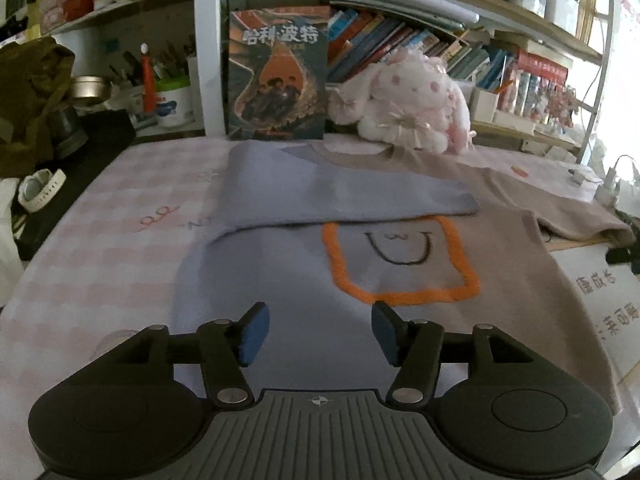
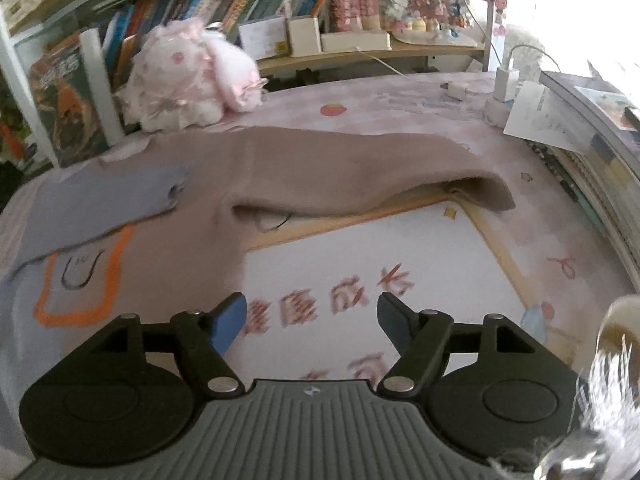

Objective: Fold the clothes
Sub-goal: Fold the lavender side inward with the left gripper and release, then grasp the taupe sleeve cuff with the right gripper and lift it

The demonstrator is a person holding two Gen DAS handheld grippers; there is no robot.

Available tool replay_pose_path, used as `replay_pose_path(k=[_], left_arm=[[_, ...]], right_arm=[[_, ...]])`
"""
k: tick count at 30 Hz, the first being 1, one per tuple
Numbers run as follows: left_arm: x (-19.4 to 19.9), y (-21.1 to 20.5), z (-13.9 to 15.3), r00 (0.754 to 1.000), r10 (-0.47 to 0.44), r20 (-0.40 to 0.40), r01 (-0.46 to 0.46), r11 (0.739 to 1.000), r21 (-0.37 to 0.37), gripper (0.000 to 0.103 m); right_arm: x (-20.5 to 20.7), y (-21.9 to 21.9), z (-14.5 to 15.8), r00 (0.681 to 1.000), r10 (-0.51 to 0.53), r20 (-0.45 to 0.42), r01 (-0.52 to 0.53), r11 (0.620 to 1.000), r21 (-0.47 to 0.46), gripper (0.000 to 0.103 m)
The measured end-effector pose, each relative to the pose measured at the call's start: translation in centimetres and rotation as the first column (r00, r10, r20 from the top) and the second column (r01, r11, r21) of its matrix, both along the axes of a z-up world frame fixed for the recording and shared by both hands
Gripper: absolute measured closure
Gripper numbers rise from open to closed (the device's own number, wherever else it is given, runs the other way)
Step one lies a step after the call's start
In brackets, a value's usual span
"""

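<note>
**A:** Where are your hands right now?

**B:** My left gripper (image 1: 320, 334) hangs over the near part of the sweater (image 1: 500, 280), jaws apart, nothing between the blue pads (image 1: 252, 336); only flat knit shows in the gap. My right gripper (image 2: 312, 322) has its jaws spread too, empty, over a white sheet with red characters (image 2: 360, 280) just beside the sweater's edge.

**A:** And the sweater itself?

**B:** It lies spread on the tabletop (image 1: 100, 240), which wears a pale pink checked cloth. The garment is beige-pink, with an orange outlined square (image 1: 400, 264) on the chest and a small drawn smile inside it. One sleeve (image 1: 340, 192) is folded across the body, just above the orange square; in this light it looks bluish. The other sleeve (image 2: 360, 168) stretches out sideways, its cuff end humped up a little over the wooden frame (image 2: 360, 216) of that white sheet.

**A:** What's behind it?

**B:** A pink-and-white plush rabbit (image 1: 412, 104) sits at the sweater's collar, touching or nearly so; I cannot tell which. Next to it a book (image 1: 276, 76) stands upright against the shelves (image 1: 440, 12) full of books. A white charger (image 2: 506, 80) rests near the far right corner.
</note>
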State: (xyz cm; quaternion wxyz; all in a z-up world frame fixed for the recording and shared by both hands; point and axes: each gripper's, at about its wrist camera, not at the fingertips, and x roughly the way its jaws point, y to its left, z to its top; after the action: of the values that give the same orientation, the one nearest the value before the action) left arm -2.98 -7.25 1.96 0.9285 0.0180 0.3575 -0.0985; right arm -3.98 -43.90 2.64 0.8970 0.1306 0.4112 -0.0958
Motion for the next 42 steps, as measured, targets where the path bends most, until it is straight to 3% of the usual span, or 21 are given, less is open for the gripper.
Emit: replay_pose_path(k=[8,13,17,21,24,26,27,28,30,35,39,42], left_arm=[[-0.9,-4.9,-1.5,0.992,0.098,-0.083,-0.095,0.995,0.036,0.045],[-1.8,-7.4,-2.0,0.985,0.142,-0.101,-0.134,0.988,0.076,0.042],[-2.2,-8.5,-2.2,0.978,0.171,-0.115,-0.160,0.982,0.097,0.041],[-2.3,-9.1,-2.3,0.974,0.193,-0.120,-0.179,0.976,0.120,0.041],[-2.4,-9.4,-2.3,0.972,0.199,-0.122,-0.183,0.975,0.130,0.040],[-2.5,-9.6,-2.2,0.973,0.197,-0.122,-0.181,0.974,0.133,0.040],[-2.5,-9.6,-2.2,0.973,0.195,-0.122,-0.179,0.975,0.136,0.040],[-2.5,-9.6,-2.3,0.973,0.194,-0.122,-0.177,0.975,0.138,0.040],[-2.6,-9.5,-2.3,0.974,0.189,-0.121,-0.172,0.975,0.138,0.040],[-2.5,-9.1,-2.2,0.979,0.170,-0.111,-0.155,0.979,0.133,0.040],[-2.3,-8.6,-1.9,0.986,0.142,-0.082,-0.131,0.984,0.121,0.040],[-2.4,-7.7,-1.4,0.993,0.107,-0.048,-0.101,0.988,0.113,0.040]], right_arm=[[3.7,-7.5,-1.3,1.000,-0.012,-0.012,0.013,0.995,0.102,0.032],[5.1,-11.6,-2.2,0.998,-0.060,-0.011,0.061,0.973,0.221,0.032],[5.9,-14.2,-2.6,0.992,-0.124,0.007,0.115,0.940,0.320,0.032],[6.1,-16.8,-3.1,0.966,-0.258,0.000,0.231,0.866,0.443,0.035],[6.0,-18.3,-3.4,0.937,-0.349,-0.014,0.313,0.821,0.478,0.046],[5.8,-18.9,-3.5,0.922,-0.387,-0.012,0.346,0.809,0.475,0.068],[5.7,-19.1,-3.5,0.917,-0.398,-0.008,0.354,0.807,0.473,0.074],[5.6,-19.2,-3.6,0.914,-0.406,-0.002,0.359,0.807,0.470,0.087],[5.5,-19.1,-3.2,0.914,-0.404,0.030,0.346,0.817,0.461,0.095],[5.7,-17.0,-0.8,0.930,-0.328,0.166,0.244,0.888,0.390,0.097],[6.2,-13.3,2.0,0.939,-0.195,0.282,0.115,0.954,0.276,0.097],[6.8,-10.1,3.5,0.937,-0.103,0.335,0.034,0.978,0.207,0.097]])
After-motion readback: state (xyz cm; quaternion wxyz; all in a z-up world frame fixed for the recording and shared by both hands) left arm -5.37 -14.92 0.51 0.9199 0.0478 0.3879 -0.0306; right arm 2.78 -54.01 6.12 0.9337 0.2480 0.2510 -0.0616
